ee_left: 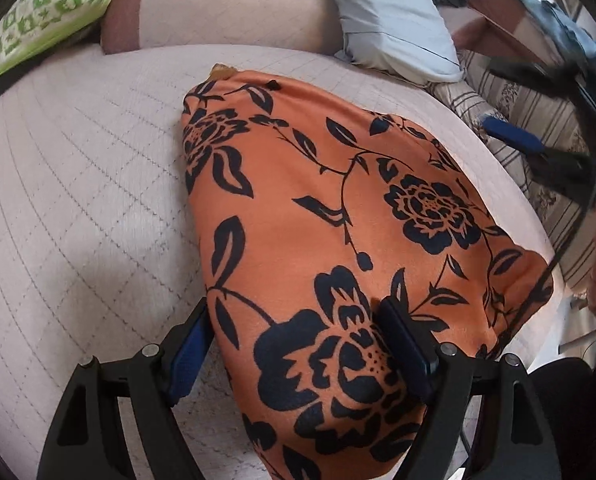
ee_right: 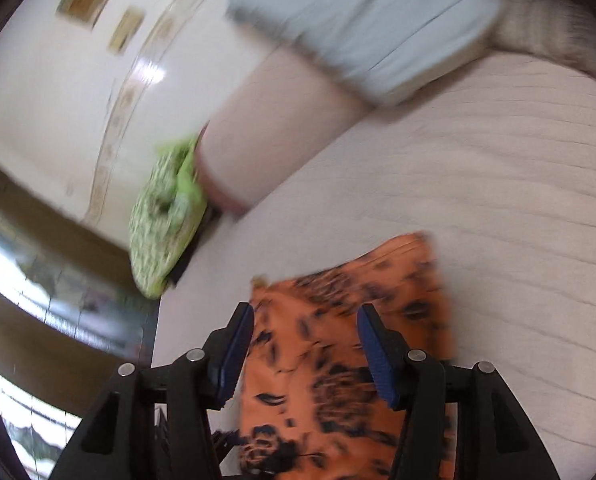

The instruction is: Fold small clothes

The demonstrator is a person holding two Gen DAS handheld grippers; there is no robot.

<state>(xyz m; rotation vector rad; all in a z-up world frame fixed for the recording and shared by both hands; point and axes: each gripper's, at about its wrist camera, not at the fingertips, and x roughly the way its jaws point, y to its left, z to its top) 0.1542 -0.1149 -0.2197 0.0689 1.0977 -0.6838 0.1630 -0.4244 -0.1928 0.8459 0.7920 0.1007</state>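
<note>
An orange garment with black flowers (ee_left: 338, 240) lies folded on the pale quilted bed (ee_left: 77, 200). My left gripper (ee_left: 293, 320) is open, low over the garment's near end, its right finger (ee_left: 406, 344) resting on the cloth and its left finger (ee_left: 189, 348) just off the garment's left edge. My right gripper (ee_right: 306, 344) is open and empty above the same garment (ee_right: 338, 380); that view is blurred by motion. The right gripper also shows in the left wrist view (ee_left: 538, 148), raised at the right side.
A pink quilted pillow (ee_left: 225, 4) and a light blue pillow (ee_left: 394, 16) lie at the head of the bed. A green patterned cushion (ee_left: 37, 8) sits at the far left. A striped blanket (ee_left: 538, 120) lies along the right edge.
</note>
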